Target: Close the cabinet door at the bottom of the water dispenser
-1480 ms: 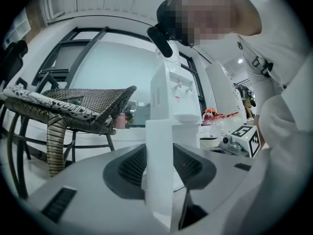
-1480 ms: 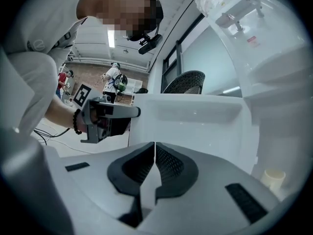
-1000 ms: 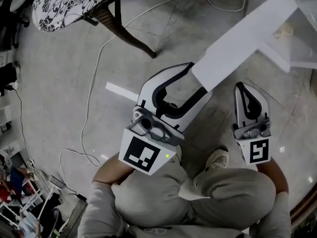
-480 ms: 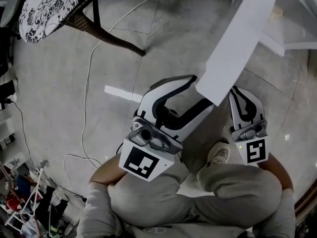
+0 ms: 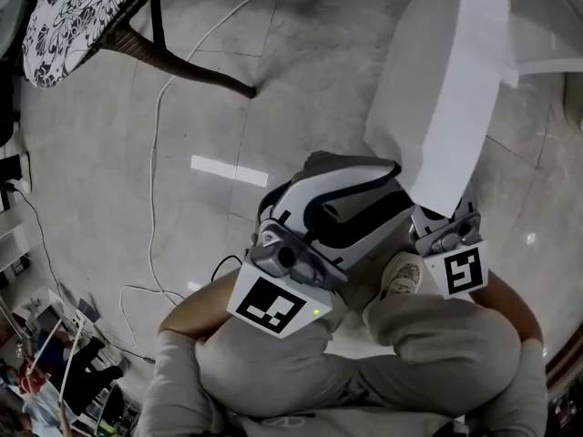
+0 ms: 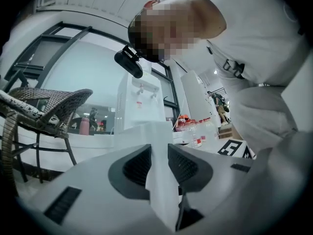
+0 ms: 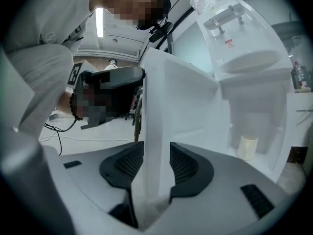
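Observation:
The white cabinet door (image 5: 455,89) stands swung out from the water dispenser (image 7: 244,48). In the head view it is a long panel running toward me. My left gripper (image 5: 387,194) reaches in from the left. Its jaws have just been closing, and both pads press the door's edge (image 6: 161,136). My right gripper (image 7: 156,153) has just opened, and the door panel (image 7: 181,97) stands between its pads, loose. From above the door hides that gripper except its marker cube (image 5: 460,271). A pale cup (image 7: 248,147) sits in the open cabinet.
A wicker chair with a patterned cushion (image 5: 73,16) stands at the far left, also seen in the left gripper view (image 6: 44,111). White cables (image 5: 164,116) trail over the tiled floor. The person's knees and a shoe (image 5: 398,276) are just under the grippers.
The door has swung from a slant to nearly straight toward me. The left gripper turned onto its edge and its jaws narrowed. The right gripper slid under the door.

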Action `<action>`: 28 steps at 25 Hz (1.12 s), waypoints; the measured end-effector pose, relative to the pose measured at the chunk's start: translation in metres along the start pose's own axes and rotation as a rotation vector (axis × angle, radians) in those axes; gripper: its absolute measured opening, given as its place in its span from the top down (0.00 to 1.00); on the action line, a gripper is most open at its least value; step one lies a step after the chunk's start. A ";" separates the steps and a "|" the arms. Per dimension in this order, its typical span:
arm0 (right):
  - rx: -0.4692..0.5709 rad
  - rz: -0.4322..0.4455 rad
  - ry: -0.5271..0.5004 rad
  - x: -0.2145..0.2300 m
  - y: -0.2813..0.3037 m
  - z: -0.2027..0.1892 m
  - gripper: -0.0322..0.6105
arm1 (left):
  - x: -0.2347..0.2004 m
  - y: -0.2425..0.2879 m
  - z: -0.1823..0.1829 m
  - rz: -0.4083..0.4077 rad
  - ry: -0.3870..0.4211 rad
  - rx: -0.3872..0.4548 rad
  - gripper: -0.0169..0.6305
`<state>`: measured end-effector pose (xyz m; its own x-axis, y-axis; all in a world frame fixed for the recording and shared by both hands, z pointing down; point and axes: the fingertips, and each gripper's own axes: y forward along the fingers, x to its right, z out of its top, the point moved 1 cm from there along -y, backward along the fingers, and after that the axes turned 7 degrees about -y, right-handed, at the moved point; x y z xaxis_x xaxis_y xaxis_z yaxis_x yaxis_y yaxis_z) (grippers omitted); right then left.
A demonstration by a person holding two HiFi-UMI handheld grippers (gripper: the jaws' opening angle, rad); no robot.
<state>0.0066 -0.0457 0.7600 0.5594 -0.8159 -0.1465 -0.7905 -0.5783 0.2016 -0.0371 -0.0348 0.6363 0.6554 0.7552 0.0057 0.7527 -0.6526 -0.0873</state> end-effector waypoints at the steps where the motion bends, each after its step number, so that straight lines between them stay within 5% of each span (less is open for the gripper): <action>1: 0.000 0.001 -0.003 -0.001 0.000 0.000 0.70 | 0.002 0.002 0.000 -0.008 -0.004 0.003 0.80; 16: 0.022 -0.097 0.045 0.021 -0.014 0.003 0.65 | 0.038 0.034 -0.003 -0.147 -0.032 0.023 0.83; 28: -0.019 -0.183 0.028 0.053 -0.053 -0.010 0.65 | 0.024 0.057 -0.024 -0.134 -0.037 -0.001 0.93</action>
<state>0.0809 -0.0580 0.7512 0.7005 -0.6964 -0.1559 -0.6700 -0.7170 0.1921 0.0234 -0.0552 0.6559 0.5466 0.8372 -0.0195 0.8332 -0.5461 -0.0869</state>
